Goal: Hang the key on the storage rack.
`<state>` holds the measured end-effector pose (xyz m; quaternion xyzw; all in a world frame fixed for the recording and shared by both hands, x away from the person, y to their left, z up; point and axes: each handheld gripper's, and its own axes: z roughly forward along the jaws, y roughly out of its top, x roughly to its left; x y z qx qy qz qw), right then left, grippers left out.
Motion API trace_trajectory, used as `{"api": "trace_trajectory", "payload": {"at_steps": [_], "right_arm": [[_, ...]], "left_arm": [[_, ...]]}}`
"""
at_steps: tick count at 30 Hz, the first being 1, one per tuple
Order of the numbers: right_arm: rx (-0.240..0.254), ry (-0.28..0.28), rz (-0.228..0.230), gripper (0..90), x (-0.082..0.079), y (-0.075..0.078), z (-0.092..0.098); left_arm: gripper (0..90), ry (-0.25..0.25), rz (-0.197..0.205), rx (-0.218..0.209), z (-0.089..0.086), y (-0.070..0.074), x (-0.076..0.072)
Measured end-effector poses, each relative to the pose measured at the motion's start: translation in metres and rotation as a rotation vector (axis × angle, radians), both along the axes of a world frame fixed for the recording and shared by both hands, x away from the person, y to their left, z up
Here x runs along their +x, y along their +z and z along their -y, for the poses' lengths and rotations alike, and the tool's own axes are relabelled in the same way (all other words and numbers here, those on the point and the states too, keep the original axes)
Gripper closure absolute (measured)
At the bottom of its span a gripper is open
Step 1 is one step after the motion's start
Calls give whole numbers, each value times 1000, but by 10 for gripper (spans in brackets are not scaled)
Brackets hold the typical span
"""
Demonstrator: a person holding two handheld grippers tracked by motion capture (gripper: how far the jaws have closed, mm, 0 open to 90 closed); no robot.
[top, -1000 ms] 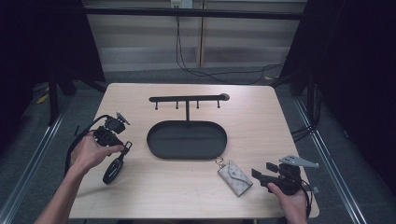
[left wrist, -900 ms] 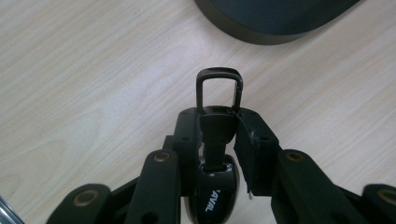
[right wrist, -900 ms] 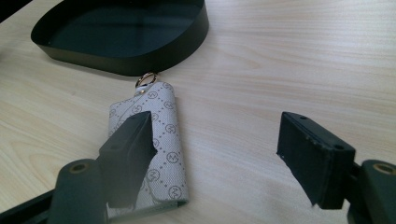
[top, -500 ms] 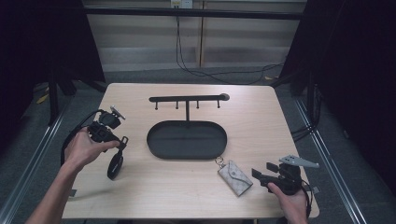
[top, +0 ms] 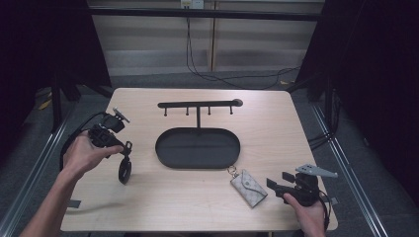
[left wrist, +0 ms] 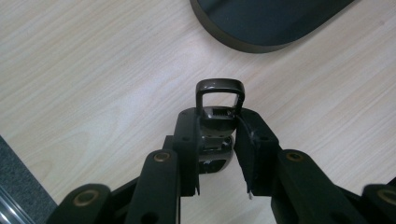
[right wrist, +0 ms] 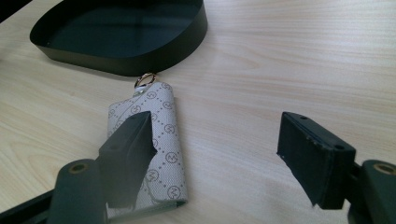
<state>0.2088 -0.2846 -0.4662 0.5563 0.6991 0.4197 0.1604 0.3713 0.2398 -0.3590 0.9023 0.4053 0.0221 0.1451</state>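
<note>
I see a pale, light-wood table (top: 163, 207) with fine grain. The oval tray (top: 197, 148) is matte black, as is the hook rack (top: 197, 104) standing behind it. The key fob (left wrist: 219, 95) in my left gripper (left wrist: 217, 144) is glossy black with a dark metallic loop. The key pouch (right wrist: 161, 135) is light grey-beige with a dotted lattice and small round monogram marks, plus a gold-toned ring (right wrist: 144, 80). Both my grippers, including the right gripper (right wrist: 219, 158), are black with brass-coloured pivots.
</note>
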Motion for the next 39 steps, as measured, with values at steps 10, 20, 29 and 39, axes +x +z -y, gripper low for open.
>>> {"api": "trace_trajectory", "payload": {"at_steps": [10, 20, 29, 39], "right_arm": [[0, -1, 0, 269, 0, 0, 0], [0, 1, 1, 268, 0, 0, 0], [1, 2, 5, 261, -1, 1, 1], [5, 9, 6, 233, -1, 1, 0]], "left_arm": [[708, -6, 6, 13, 1, 16, -1], [708, -2, 3, 19, 13, 30, 3], [708, -22, -10, 40, 24, 42, 7], [708, -4, -25, 28, 31, 50, 13]]}}
